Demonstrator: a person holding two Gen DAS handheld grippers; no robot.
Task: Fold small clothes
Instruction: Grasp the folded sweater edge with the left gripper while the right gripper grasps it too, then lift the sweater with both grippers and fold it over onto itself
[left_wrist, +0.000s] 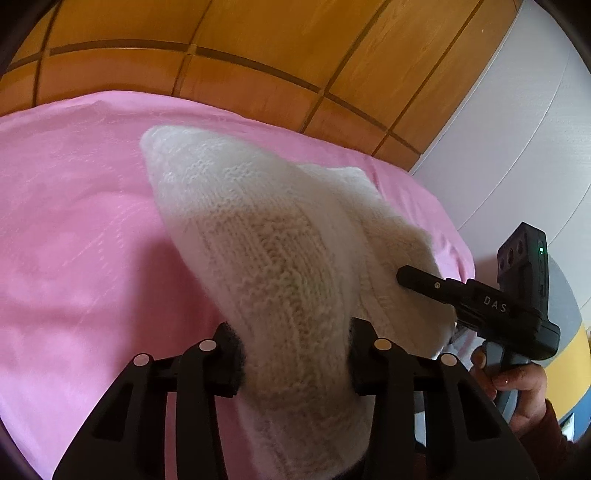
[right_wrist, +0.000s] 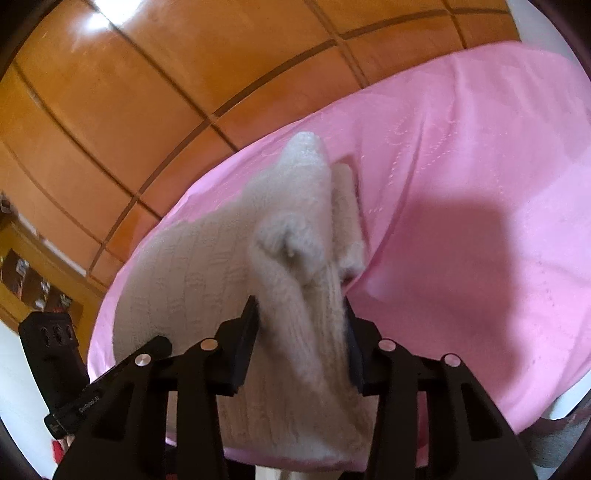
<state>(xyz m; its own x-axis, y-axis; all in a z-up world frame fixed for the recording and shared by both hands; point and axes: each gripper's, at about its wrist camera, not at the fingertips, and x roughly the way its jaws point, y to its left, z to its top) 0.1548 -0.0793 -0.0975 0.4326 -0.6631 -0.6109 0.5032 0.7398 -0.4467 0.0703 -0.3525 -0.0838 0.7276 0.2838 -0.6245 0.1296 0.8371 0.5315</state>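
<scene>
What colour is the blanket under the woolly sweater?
Pink, seen best from the left wrist camera.

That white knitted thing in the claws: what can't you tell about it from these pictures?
- Knitted garment: type unclear; bunched and motion-blurred in both wrist views.
- Its near edge: left claw and right claw cover it.
- Pink cover under it: hidden by the knit.

Both of my views are bright and evenly lit, warm on the wooden wall panels, where a white glare streak sits near the top left. A broad soft shadow falls on the pink sheet at the right of my right view. The fisheye bends the panel lines and darkens every corner, and the white knitted garment is smeared with motion blur, most of all close to my jaws.
</scene>
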